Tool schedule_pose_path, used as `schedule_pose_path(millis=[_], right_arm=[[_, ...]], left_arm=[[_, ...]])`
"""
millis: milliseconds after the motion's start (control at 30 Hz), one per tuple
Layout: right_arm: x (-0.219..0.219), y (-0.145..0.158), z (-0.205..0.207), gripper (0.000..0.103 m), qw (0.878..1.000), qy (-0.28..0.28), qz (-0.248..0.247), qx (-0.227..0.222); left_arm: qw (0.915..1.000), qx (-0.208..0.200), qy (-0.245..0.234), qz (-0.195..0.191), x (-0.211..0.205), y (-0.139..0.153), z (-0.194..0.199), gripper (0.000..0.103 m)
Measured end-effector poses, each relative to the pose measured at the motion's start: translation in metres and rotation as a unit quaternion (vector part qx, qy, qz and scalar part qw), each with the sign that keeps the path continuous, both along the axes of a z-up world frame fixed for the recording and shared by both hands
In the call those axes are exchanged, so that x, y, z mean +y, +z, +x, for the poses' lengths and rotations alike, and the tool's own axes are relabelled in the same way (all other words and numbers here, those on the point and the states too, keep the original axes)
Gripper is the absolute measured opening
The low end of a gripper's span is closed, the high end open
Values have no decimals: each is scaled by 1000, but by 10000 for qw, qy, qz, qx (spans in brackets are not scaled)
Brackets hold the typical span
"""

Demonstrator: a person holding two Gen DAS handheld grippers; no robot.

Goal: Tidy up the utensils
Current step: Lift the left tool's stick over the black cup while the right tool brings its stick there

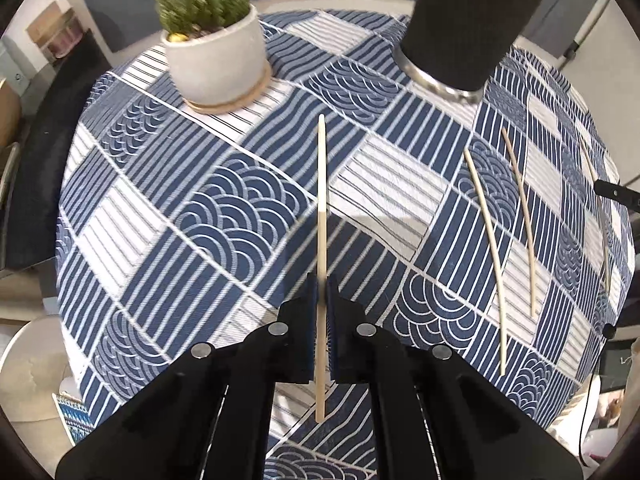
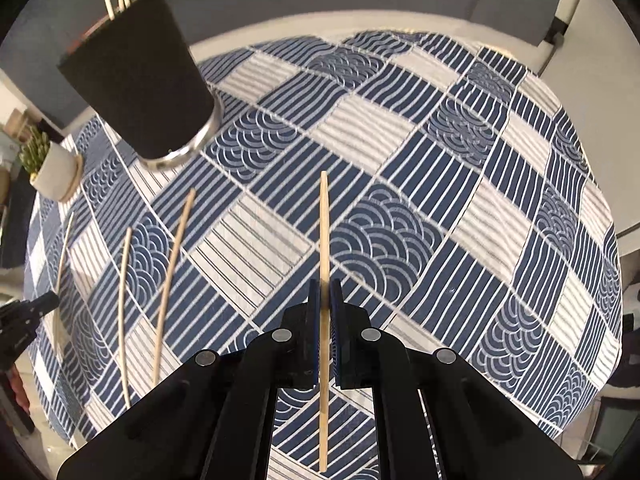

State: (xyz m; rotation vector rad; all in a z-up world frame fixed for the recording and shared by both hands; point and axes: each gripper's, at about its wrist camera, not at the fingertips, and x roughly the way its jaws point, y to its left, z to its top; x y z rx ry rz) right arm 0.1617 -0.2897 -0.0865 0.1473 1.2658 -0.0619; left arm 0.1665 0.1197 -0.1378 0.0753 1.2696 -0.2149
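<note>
Both claws clenched, left claw (image 1: 321, 284) and right claw (image 2: 325, 292) each grasping one chopstick (image 1: 321, 200) lengthwise along the fingers, tips forward toward the black cup (image 2: 136, 76) standing on the counter (image 2: 440, 184) ahead, two more sticks (image 2: 170, 280) lying loose between.

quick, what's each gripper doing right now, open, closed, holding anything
Left gripper: closed on a wooden chopstick, above the tablecloth.
Right gripper: closed on another wooden chopstick, likewise.
</note>
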Motion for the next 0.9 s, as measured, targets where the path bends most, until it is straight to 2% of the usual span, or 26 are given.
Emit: schedule_pose_path(millis=[133, 200, 400, 533, 633, 733, 900], right_arm=[[24, 7, 10, 5, 9998, 172, -6, -133], [34, 12, 11, 5, 9992, 294, -65, -251], [37, 54, 20, 5, 9964, 459, -39, -707], [44, 87, 28, 5, 9912, 788, -45, -1065], [49, 106, 35, 5, 9863, 977, 5, -1326], [51, 123, 40, 5, 9812, 1117, 94, -1569], [53, 148, 47, 5, 9737, 1238, 237, -1900]], left_arm=[[9995, -97, 203, -200, 8, 21, 2, 5], [9988, -304, 361, -121, 6, 33, 4, 5], [9958, -624, 665, -119, 0, 70, 11, 5], [9927, -863, 837, 84, -5, 94, 16, 5], [9909, -945, 963, -33, -8, 106, 18, 5], [9898, -1067, 939, 80, -17, 117, 19, 5], [9866, -1297, 960, -224, -39, 144, 20, 5]])
